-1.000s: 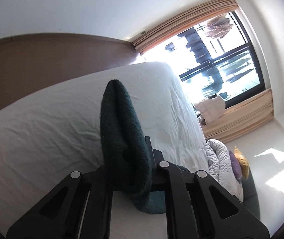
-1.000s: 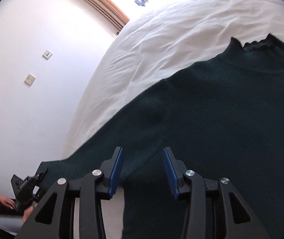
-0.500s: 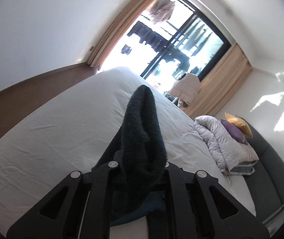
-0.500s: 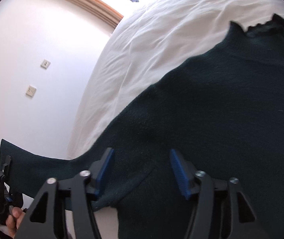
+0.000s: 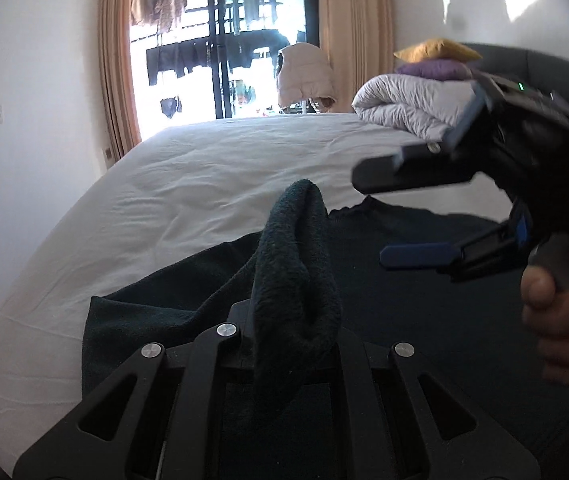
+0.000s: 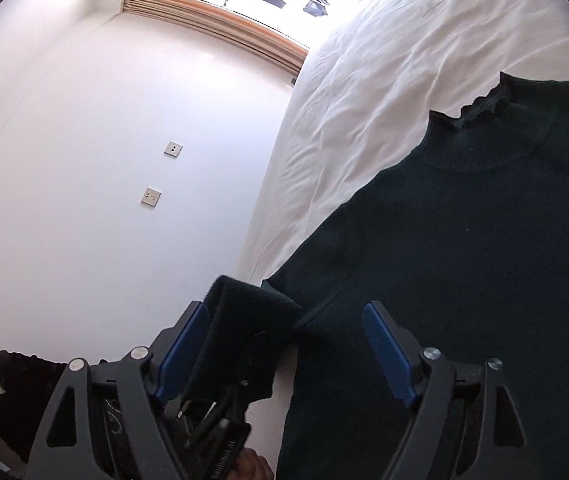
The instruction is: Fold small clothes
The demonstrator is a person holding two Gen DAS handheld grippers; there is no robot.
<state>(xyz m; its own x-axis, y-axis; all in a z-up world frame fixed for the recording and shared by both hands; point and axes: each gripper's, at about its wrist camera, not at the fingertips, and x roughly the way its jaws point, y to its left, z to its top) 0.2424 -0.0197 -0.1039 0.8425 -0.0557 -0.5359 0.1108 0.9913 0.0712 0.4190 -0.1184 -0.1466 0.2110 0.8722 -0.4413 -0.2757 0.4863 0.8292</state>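
The left hand-held gripper [image 5: 292,320] clamps the sweater [image 6: 464,260] sleeve [image 5: 296,264]; the empty right hand-held gripper [image 6: 284,344] is opening. Dragging could wrinkle the sweater on the bed [image 5: 204,184].

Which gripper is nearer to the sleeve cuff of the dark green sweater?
Left. The left gripper is shut on the sleeve cuff. The right gripper, its jaws opening and empty, is beside it, above the sweater body.

Black two-finger right gripper [image 6: 284,344] with ribbed blue pads [image 6: 388,356], silver screws; person at 8 o'clock wears a black sleeve [image 6: 24,372]
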